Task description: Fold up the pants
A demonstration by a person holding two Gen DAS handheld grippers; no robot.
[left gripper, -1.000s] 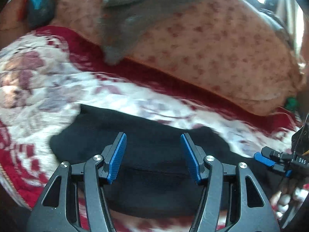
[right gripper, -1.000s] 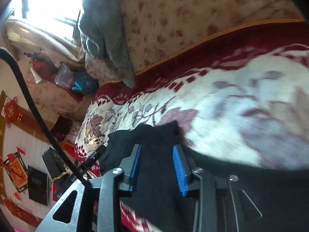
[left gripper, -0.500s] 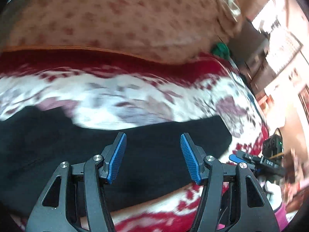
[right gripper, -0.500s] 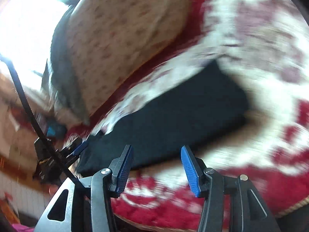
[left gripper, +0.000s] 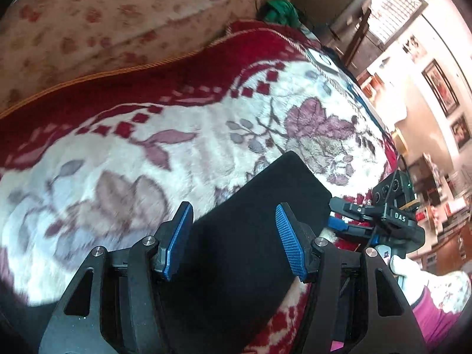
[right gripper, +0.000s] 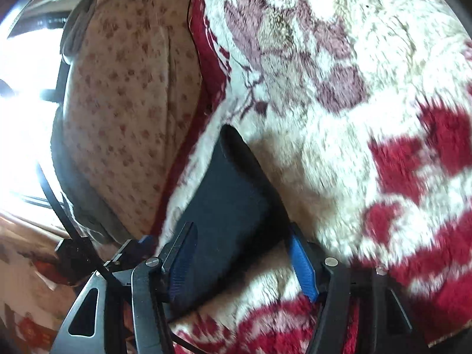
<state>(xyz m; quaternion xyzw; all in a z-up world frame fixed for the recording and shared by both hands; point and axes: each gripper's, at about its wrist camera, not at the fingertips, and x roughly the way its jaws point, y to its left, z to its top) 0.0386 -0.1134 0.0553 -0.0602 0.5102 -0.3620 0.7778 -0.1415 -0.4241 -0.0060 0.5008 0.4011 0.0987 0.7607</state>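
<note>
A: Take the black fabric pants (left gripper: 250,236) as your landmark. Where do they lie for you?

B: Flat on the fleecy cream blanket with purple flowers and a red border (left gripper: 118,162), in a long dark strip. In your left wrist view one squared end of the pants points up and to the right.

A: What is to the left of the pants, starting at the far side?

B: Beyond the blanket's red border you have a beige quilt with small red flower prints (left gripper: 103,14), bunched up well apart from the pants. To its right a small green bundle (left gripper: 278,8) sits near the bed's far corner; what it is cannot be told.

A: And your left gripper (left gripper: 233,236)?

B: It hangs over the pants with its blue pads spread wide. The pants show dark between the jaws, but the pads press on nothing.

A: Further right?

B: Your right gripper (left gripper: 348,221) shows just beside the pants' squared end, with a white-gloved hand (left gripper: 413,271) behind it. In its own view its jaws have just been opening; they now stand apart on either side of the pants' end, and the pads do not pinch the cloth.
</note>
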